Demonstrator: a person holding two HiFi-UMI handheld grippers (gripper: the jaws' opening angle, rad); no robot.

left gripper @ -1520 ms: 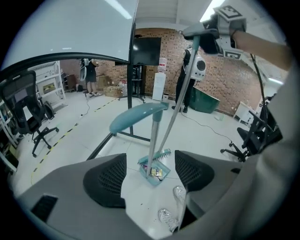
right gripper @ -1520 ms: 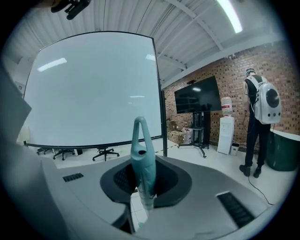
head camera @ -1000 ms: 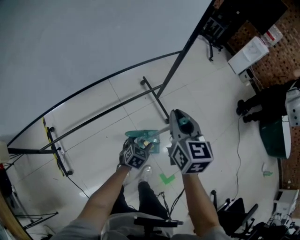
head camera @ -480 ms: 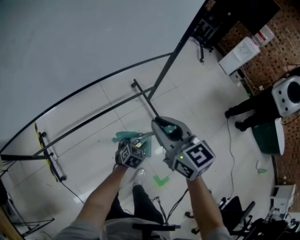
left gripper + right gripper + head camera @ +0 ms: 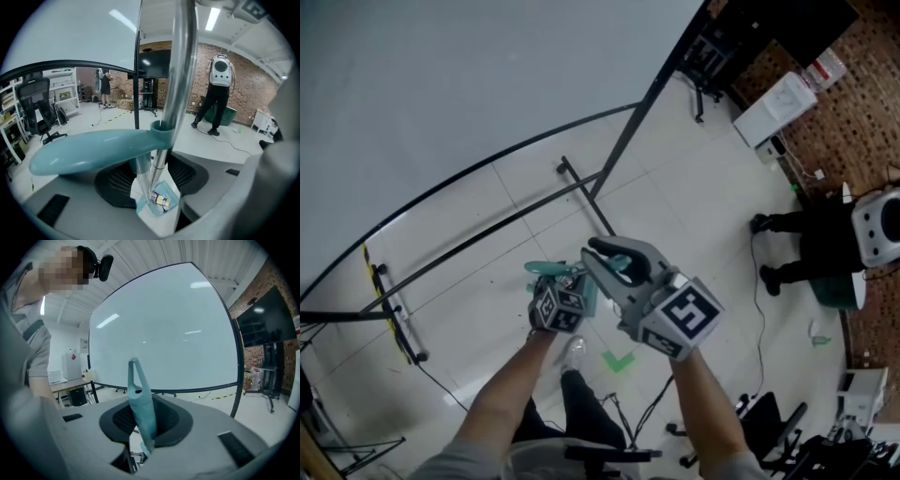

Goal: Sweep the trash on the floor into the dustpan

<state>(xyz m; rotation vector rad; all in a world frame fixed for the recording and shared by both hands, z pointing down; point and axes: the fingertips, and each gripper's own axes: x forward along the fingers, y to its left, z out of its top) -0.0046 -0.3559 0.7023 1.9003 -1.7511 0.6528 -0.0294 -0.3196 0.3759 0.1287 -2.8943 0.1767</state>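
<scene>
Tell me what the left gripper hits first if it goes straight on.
The silver pole standing between the left gripper's jaws, which have just been closing on it. Beyond lies the teal dustpan, though depth is unclear.

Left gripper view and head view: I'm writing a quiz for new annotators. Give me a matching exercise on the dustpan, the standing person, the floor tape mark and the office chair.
Things:
1 dustpan
2 standing person
3 tape mark
4 office chair

Descriptions:
A green L shape
B before the brick wall
C holds trash
D empty, far left

Pairs: 1-C, 2-B, 3-A, 4-D
</scene>
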